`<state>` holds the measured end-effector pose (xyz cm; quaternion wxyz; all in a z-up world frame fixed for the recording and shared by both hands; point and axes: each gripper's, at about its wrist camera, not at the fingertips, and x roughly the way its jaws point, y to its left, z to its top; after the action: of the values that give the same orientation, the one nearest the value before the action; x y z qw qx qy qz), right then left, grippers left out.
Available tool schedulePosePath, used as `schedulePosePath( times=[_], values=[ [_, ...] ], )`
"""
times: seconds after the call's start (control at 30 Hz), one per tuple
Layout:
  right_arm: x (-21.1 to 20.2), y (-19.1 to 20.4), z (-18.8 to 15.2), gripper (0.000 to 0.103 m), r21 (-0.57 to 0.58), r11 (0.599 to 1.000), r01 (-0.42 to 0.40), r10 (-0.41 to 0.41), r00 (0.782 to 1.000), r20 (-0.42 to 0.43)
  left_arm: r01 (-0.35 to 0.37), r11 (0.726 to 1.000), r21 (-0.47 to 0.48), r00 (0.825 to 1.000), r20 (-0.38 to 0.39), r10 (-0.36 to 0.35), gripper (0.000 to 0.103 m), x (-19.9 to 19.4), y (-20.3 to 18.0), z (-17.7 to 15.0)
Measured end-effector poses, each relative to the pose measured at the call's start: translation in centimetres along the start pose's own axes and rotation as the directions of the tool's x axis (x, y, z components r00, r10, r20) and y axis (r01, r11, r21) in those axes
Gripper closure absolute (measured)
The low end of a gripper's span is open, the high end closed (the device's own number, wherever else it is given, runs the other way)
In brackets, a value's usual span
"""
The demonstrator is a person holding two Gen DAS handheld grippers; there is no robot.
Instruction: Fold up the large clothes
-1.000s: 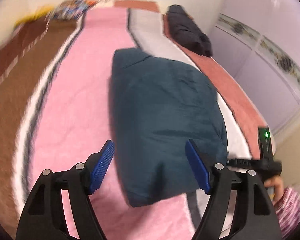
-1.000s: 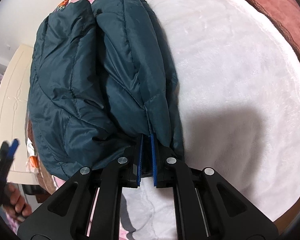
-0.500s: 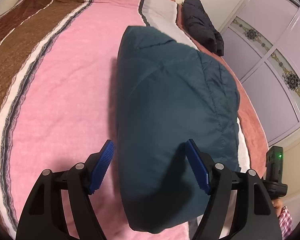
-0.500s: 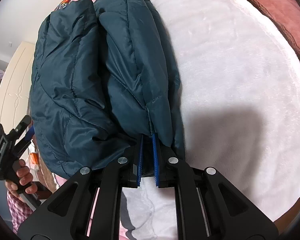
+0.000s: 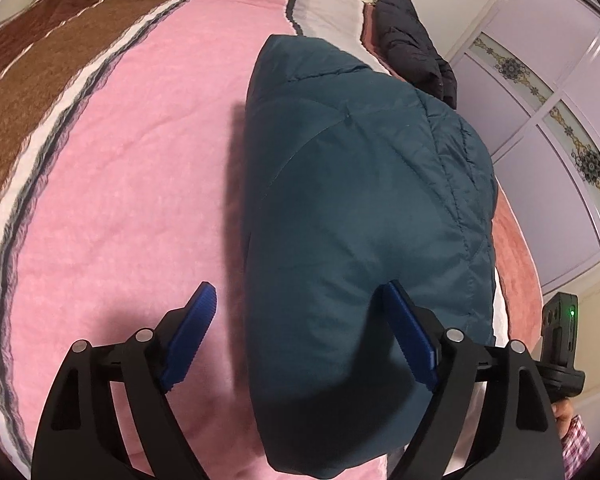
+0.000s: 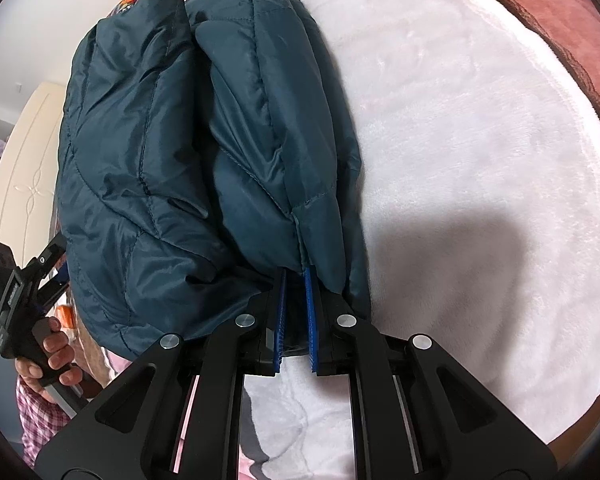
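A teal padded jacket (image 5: 364, 216) lies folded in a long bundle on the bed. My left gripper (image 5: 300, 312) is open and hovers over the bundle's near end, one blue pad over the pink blanket and one over the jacket. My right gripper (image 6: 296, 276) is shut on the jacket's (image 6: 148, 152) hem edge at the bundle's near corner, low over the white blanket. The left gripper's handle and the person's hand (image 6: 32, 320) show at the left of the right wrist view.
The bed has a pink, brown and white striped blanket (image 5: 112, 152) and a white fleece area (image 6: 480, 152). A black jacket (image 5: 412, 44) lies folded at the far end. Lilac wardrobe doors (image 5: 548, 92) stand beside the bed.
My left gripper has moved closer over the jacket's near end. The right gripper stays shut on the hem, its pads slightly wider apart.
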<state>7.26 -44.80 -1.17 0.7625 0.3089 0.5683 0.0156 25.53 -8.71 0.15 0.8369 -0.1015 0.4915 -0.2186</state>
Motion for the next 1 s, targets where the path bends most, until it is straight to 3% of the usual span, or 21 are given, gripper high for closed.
schedulePosePath(
  times=[0.43,0.6,1.0],
  values=[
    [0.0,-0.1,0.4,0.094,0.002,1.000,-0.013,0.013,1.000,-0.005,0.004,1.000,-0.013,1.000,-0.003,-0.004,0.017,-0.1,0.3,0.2],
    [-0.1,-0.7,0.4,0.094,0.016,0.999,-0.036,0.036,0.999,-0.001,0.006,1.000,0.007,0.999,0.051,-0.006,0.018,-1.8,-0.4,0.7],
    [-0.4,-1.5,0.3,0.094,0.026,0.998,-0.055,0.055,0.998,0.007,-0.020,1.000,-0.017,1.000,0.000,0.020,0.018,-0.6,-1.0,-0.4]
  ],
)
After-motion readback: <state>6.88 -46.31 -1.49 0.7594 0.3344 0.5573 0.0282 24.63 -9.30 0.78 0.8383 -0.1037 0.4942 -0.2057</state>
